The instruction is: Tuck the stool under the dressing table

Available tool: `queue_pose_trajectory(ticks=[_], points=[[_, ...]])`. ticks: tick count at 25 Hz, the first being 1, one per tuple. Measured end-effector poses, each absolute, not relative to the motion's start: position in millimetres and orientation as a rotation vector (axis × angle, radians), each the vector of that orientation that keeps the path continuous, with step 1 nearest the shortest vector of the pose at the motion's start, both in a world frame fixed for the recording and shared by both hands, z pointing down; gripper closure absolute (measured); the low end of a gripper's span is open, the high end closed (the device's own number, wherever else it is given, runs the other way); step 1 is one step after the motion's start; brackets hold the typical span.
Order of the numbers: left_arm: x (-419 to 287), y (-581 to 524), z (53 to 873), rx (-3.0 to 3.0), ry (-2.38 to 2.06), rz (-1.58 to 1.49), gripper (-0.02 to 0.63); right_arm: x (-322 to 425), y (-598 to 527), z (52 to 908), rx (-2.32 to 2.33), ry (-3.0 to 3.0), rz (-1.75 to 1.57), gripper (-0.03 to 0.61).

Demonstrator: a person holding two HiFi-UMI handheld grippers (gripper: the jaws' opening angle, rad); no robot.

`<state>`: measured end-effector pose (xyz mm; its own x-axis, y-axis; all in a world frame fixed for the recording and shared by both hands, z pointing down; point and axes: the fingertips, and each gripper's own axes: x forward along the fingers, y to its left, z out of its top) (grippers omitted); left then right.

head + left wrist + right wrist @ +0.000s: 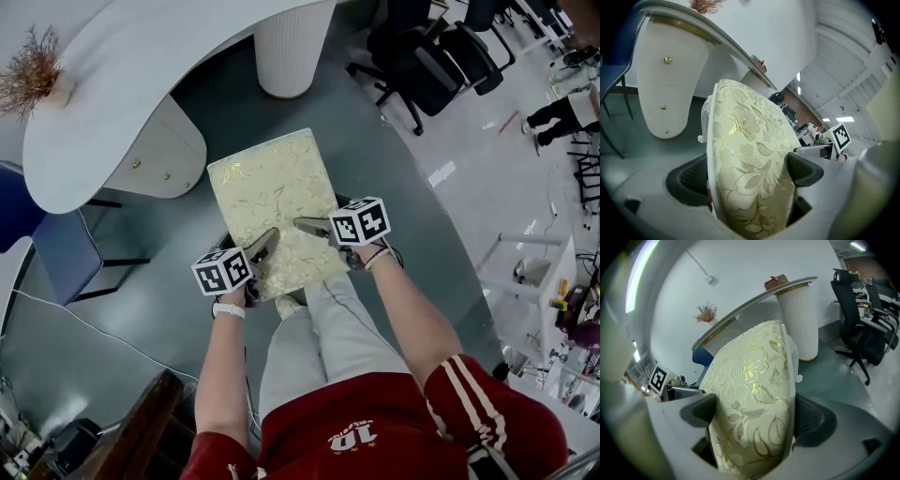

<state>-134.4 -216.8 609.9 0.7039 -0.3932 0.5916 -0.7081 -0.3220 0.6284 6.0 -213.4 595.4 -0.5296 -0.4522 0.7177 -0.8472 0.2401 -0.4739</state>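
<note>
While I stand over the stool [272, 197], my left gripper [266, 242] pinches the near left corner of its cream floral seat, jaws pressed against cushion and white rim, and my right gripper [306, 225] clamps the near right edge likewise. It stands on the grey floor [169, 309] before the dressing table [112, 84], facing the gap between drawer unit [159, 155] and ribbed leg [286, 47], not yet under the top

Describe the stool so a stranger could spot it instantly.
Start at the curved white dressing table. The stool stands just before it, left gripper and right gripper clamped on its near edge. Unlike the blue chair and black office chairs nearby, its seat is cream with gold flowers.
</note>
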Motion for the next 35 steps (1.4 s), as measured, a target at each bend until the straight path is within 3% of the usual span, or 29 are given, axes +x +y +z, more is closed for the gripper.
queue_pose_trajectory(ticks=[8, 21, 35], points=[[-130, -277, 634, 2.004, -0.914, 0.388, 0.094, 11, -273, 624, 1.228, -2.190, 1.180, 0.068], [-123, -416, 742, 2.031, -1.000, 0.370, 0.091, 21, -413, 738, 1.218, -2.250, 1.140, 0.067], [-130, -517, 786, 2.078, -1.053, 0.306, 0.081, 11, -513, 783, 1.247, -2.346, 1.091, 0.063]])
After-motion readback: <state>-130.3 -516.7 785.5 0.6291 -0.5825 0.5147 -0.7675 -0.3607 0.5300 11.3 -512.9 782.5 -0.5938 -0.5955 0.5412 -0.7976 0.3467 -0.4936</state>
